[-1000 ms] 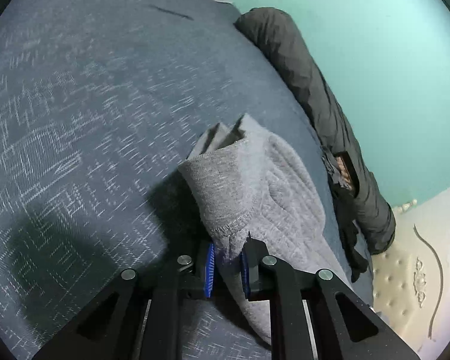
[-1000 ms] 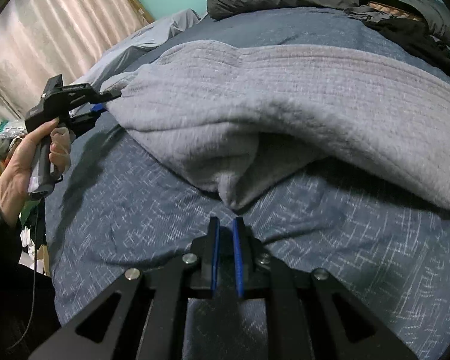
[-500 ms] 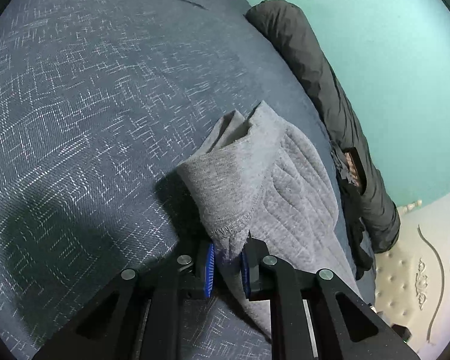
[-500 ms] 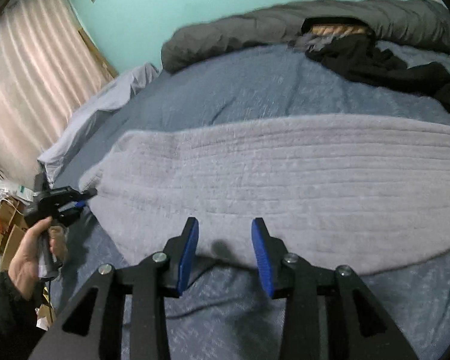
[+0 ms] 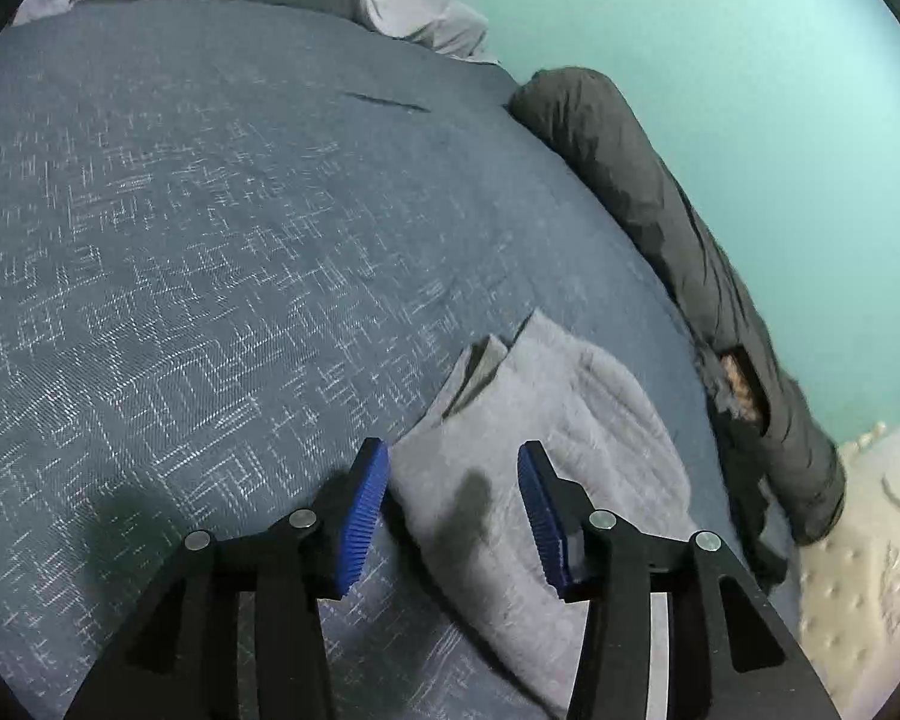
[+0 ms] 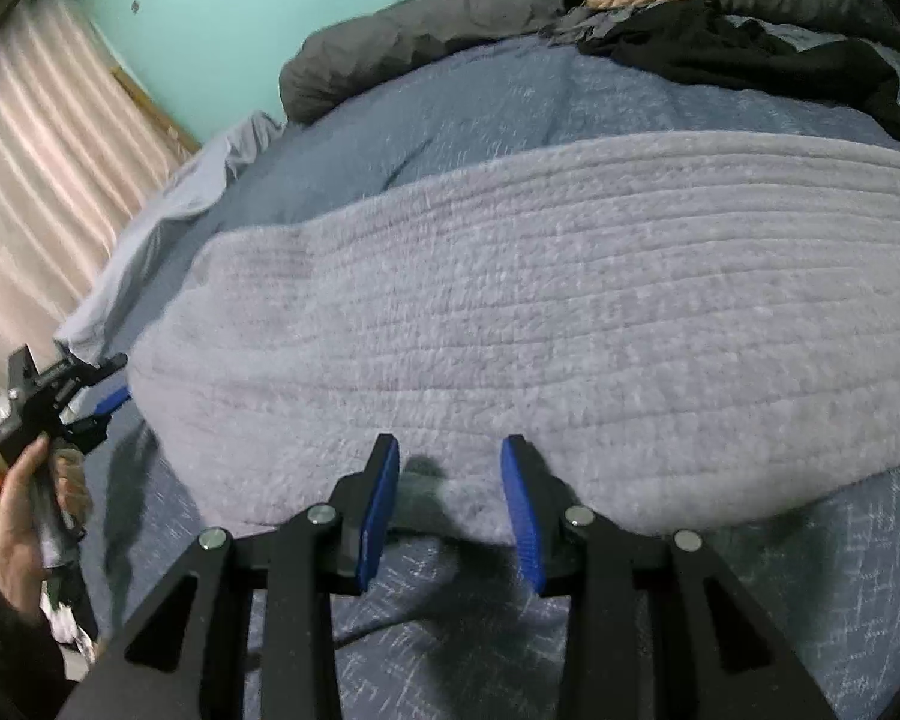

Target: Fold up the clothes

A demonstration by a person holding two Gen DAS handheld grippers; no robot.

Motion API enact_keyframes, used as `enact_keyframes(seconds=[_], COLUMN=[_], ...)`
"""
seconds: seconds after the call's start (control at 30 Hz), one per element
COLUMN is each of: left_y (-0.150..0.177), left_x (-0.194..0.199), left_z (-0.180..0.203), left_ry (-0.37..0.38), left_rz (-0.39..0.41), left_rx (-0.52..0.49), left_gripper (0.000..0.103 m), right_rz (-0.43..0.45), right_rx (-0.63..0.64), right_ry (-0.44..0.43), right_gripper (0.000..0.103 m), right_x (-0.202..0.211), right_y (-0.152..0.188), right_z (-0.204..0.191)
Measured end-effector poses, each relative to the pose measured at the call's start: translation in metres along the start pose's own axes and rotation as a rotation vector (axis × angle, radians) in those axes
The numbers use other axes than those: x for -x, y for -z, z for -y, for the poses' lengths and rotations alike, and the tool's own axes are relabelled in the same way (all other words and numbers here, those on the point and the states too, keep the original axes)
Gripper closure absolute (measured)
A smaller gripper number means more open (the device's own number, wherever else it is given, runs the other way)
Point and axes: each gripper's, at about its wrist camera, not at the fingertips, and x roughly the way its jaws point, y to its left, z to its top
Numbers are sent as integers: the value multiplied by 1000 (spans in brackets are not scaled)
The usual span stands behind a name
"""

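The left gripper (image 5: pixel 450 480) is spread wide, its blue pads either side of the grey garment's (image 5: pixel 546 444) end and gripping nothing. In the right wrist view it shows small at the far left edge, in a hand (image 6: pixel 21 516), slightly blurred. The garment lies folded lengthwise into a long band across the blue bedspread (image 5: pixel 210 240) (its right end runs out of frame). The right gripper (image 6: pixel 450 480) is spread too, holding nothing, at the near edge. Beyond, a dark quilt (image 6: pixel 450 24) lies along the wall; black clothing (image 6: pixel 750 54) partly hides something tan.
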Motion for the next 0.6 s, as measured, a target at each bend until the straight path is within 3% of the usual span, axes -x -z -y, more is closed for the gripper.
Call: enact_keyframes(seconds=[0.07, 0.13, 0.3, 0.4, 0.47, 0.6], left_y=[-2, -2, 14, 22, 33, 35], left_x=[4, 3, -24, -54, -68, -87], left_z=[9, 23, 73, 120, 140, 160], left_ry=[-10, 28, 159, 166, 128, 65], left_rz=[27, 21, -97, -152, -165, -165], left_rx=[-43, -95, -246, -353, -425, -406], left_gripper=[54, 54, 54, 54, 54, 54], right_rz=[16, 31, 54, 55, 54, 54], right_rx=[-2, 4, -14, -23, -21, -13], right_ry=[-10, -16, -27, -52, -70, -129], right_gripper=[68, 68, 68, 68, 68, 68], right_x=[8, 19, 41, 46, 48, 51], right_y=[2, 7, 15, 18, 19, 22], right_z=[2, 3, 15, 21, 24, 30])
